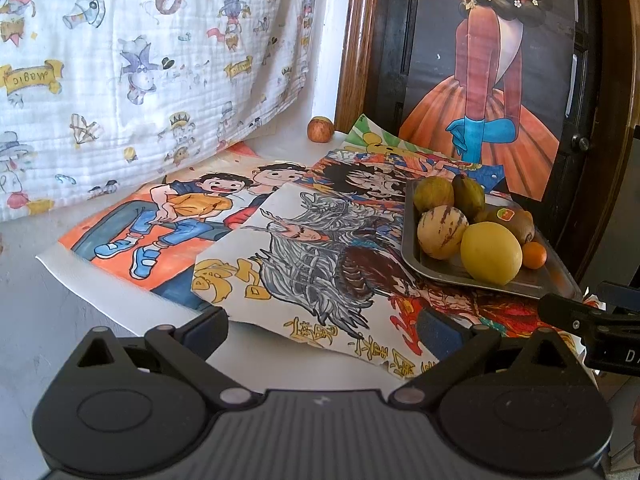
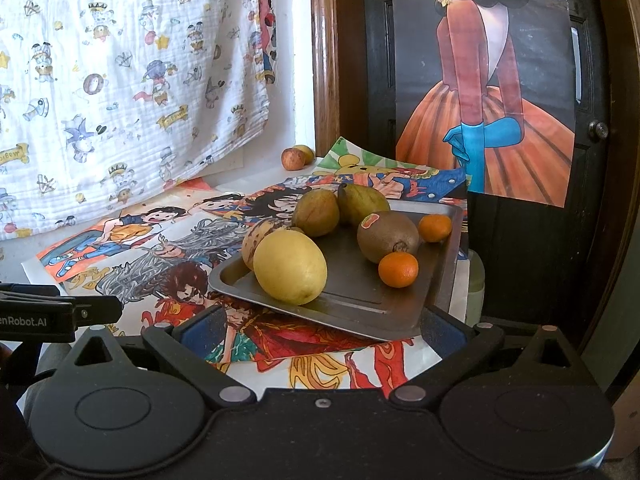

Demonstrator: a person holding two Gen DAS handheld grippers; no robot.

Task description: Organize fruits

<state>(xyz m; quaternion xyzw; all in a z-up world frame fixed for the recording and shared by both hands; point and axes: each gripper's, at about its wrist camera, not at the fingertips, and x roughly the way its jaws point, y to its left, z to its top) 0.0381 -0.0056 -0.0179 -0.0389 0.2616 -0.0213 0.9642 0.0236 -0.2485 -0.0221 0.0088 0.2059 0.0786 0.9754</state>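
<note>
A metal tray sits on a table covered with overlapping colourful drawings. On the tray lie a large yellow lemon, a speckled pale melon-like fruit just behind it, two green-brown pears at the back, a brown kiwi with a sticker, and two small oranges, one near the kiwi and one by the far rim. Far back, against the wall, a small reddish apple rests off the tray with another yellowish fruit touching it from behind.

The left gripper hovers low over the drawings, left of the tray, jaws spread wide and empty. The right gripper faces the tray's near edge, jaws also wide apart, holding nothing.

The fruits are round and likely to roll. The lemon looks firm and fairly heavy with a waxy skin; a hold across its middle seems safest. The pears and kiwi may bruise, so a gentle squeeze at the widest part suits them. The oranges look light and easy. The tray is stiff and probably slippery, and it could slide on the loose paper.
</note>
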